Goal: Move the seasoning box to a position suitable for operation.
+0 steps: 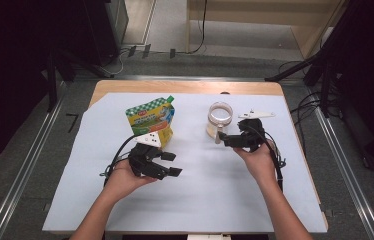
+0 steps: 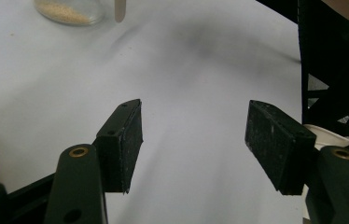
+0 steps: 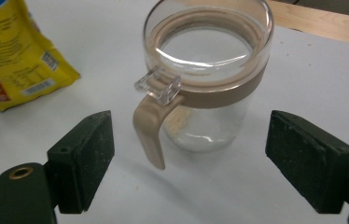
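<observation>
Right gripper [image 3: 189,161] spread, empty, jar [image 3: 207,77] at 12 o'clock; a careless close on its handle [image 3: 150,130] could tip it. Left gripper [image 2: 205,149] spread, idle.

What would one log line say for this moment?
right gripper: open, facing jar handle | left gripper: open, nothing between fingers | pouch: upright
</observation>
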